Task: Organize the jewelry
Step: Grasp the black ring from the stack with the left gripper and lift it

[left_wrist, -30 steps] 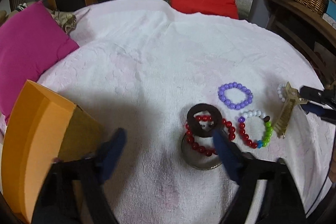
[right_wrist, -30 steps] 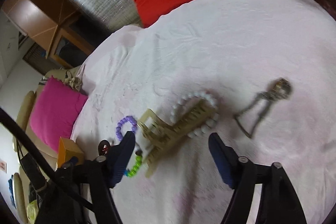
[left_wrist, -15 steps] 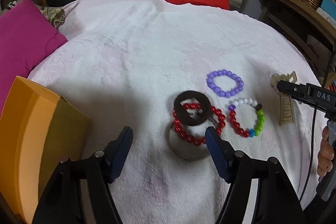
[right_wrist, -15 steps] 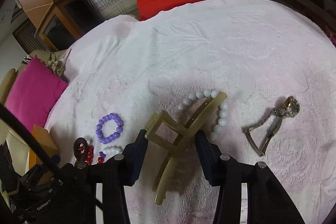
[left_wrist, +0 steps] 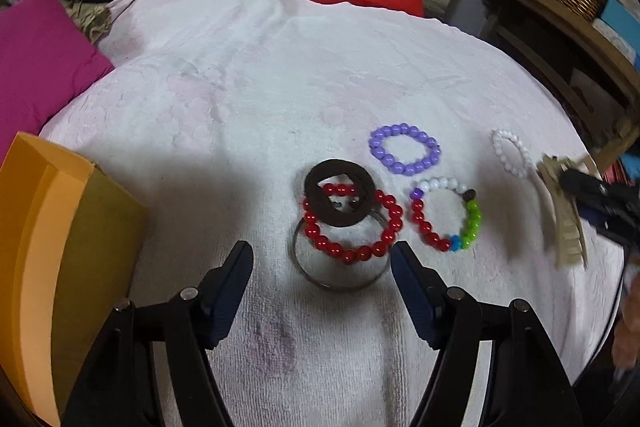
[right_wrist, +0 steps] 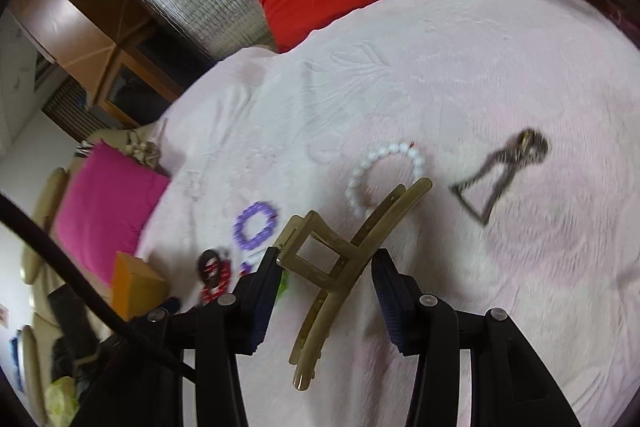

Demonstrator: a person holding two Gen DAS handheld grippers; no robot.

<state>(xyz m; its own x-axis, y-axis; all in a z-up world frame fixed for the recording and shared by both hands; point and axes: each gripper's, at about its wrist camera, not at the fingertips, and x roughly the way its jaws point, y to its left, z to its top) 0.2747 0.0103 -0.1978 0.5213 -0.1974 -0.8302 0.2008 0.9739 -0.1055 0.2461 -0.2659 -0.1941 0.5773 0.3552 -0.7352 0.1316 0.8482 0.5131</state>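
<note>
Jewelry lies outside orange box [left_wrist: 44,227], on cloth [left_wrist: 240,87].

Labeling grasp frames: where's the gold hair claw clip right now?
Right wrist view: gold hair claw clip is clamped between the right gripper pads, just below the white bead bracelet on the pink towel.

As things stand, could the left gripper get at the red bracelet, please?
Probably yes. The left gripper is open and empty, just short of the red bracelet. Nothing stands between them, but a dark ring lies on the bracelet's far side and a metal bangle under its near side, so they might come along.
</note>
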